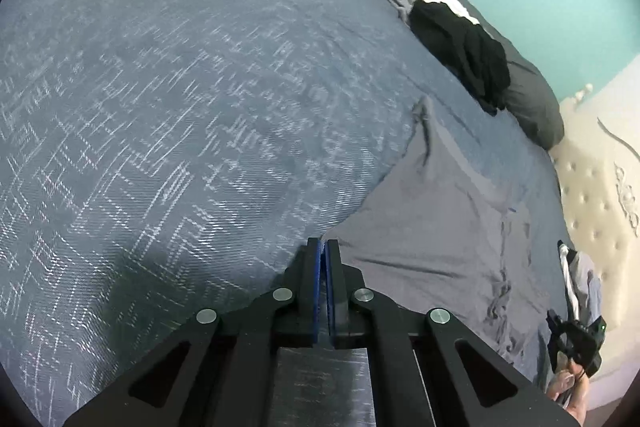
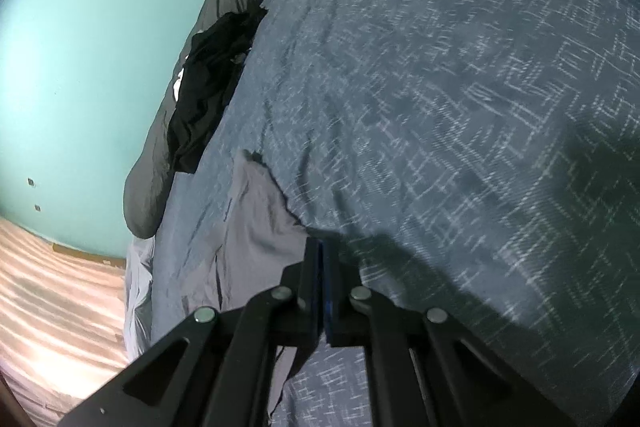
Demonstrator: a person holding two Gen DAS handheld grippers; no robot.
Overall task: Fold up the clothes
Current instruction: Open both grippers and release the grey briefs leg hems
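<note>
On the bed (image 1: 168, 99), both closed jaws pinch the grey garment's (image 1: 440, 211) near edge.

Plain grey garment (image 1: 444, 211) on blue-grey bedspread (image 1: 180, 107) with white crosshatch; teal wall (image 2: 80, 67).

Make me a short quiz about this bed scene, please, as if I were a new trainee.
1. True or false: the left gripper is wide open.
2. What colour is the garment at both grippers' tips? A grey, B red, C yellow.
3. What lies against the dark pillow?

Key:
1. False, its jaws are shut, like the right gripper.
2. A.
3. A pile of black clothes.
</note>
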